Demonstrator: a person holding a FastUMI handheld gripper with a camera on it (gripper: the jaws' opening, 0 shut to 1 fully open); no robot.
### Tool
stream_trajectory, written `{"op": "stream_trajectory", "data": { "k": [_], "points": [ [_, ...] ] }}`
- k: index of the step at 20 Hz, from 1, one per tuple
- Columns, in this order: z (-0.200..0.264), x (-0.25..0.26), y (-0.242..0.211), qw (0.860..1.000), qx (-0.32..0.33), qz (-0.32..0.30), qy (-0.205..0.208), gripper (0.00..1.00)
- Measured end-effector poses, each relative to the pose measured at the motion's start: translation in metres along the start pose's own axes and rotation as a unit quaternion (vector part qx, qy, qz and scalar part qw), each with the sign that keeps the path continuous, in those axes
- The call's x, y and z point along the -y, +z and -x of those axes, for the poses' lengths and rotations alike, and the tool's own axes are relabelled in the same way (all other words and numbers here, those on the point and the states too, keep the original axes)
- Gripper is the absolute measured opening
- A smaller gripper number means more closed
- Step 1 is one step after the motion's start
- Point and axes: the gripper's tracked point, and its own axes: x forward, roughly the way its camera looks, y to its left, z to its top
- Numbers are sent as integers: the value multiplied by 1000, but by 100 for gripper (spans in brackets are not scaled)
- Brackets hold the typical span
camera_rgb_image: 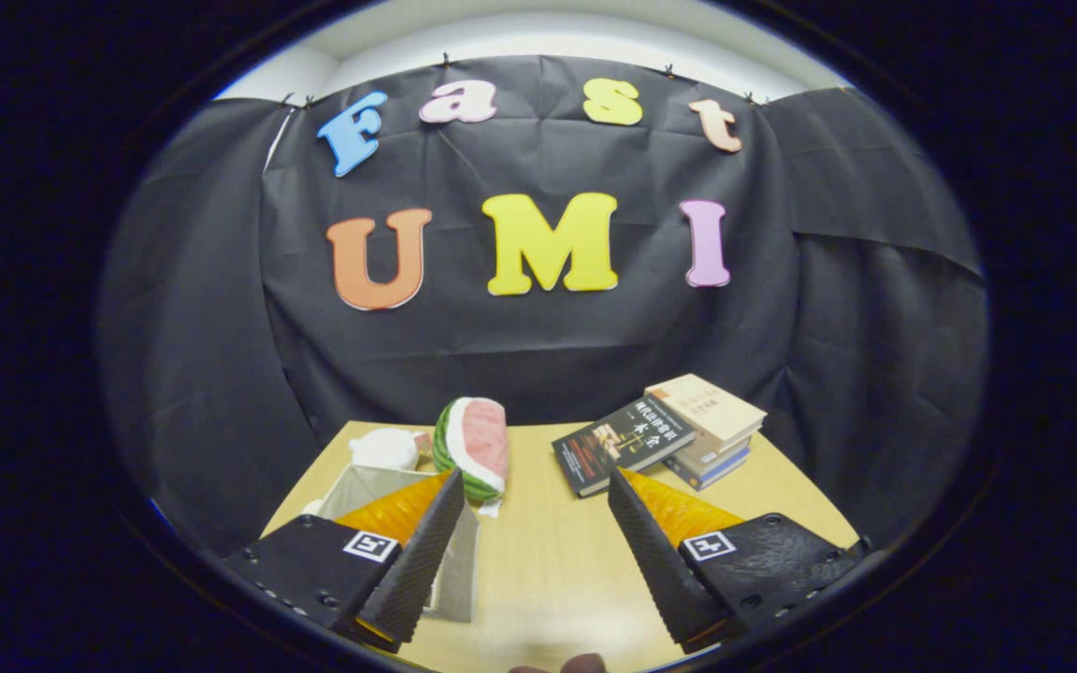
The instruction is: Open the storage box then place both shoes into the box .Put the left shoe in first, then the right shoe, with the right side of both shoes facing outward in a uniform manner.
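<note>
Your tool [536, 486] stands spread wide above the desk [548, 561], its fingers [422, 551] well apart and pinching nothing; bare wood lies between them. The storage box [380, 491], a pale fabric one, sits on the desk under and just beyond your left finger, which covers much of it, so you cannot tell from here whether its lid is open or how far. A white soft thing [387, 449] rests just beyond the box at the desk's far side; what it is you cannot make out. Beside it, just ahead of the left fingertip, a plush watermelon slice [475, 449] stands upright, its pink face turned toward the middle of the desk. Beyond your right finger a dark book [623, 442] lies flat, one corner near the fingertip, and touching its far side is a small stack of books [711, 430], the top one tan. At the near edge, between the fingers, a bit of a hand [562, 665] peeks in.
</note>
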Motion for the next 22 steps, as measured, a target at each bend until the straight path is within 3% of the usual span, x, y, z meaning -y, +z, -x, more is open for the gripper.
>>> {"op": "stream_trajectory", "data": {
  "k": [5,12,22],
  "points": [
    [37,49,40,998,60,-15,-11,94],
    [57,97,40,996,80,-27,-27,94],
    [60,107,40,995,88,-22,-32,94]
  ]
}}
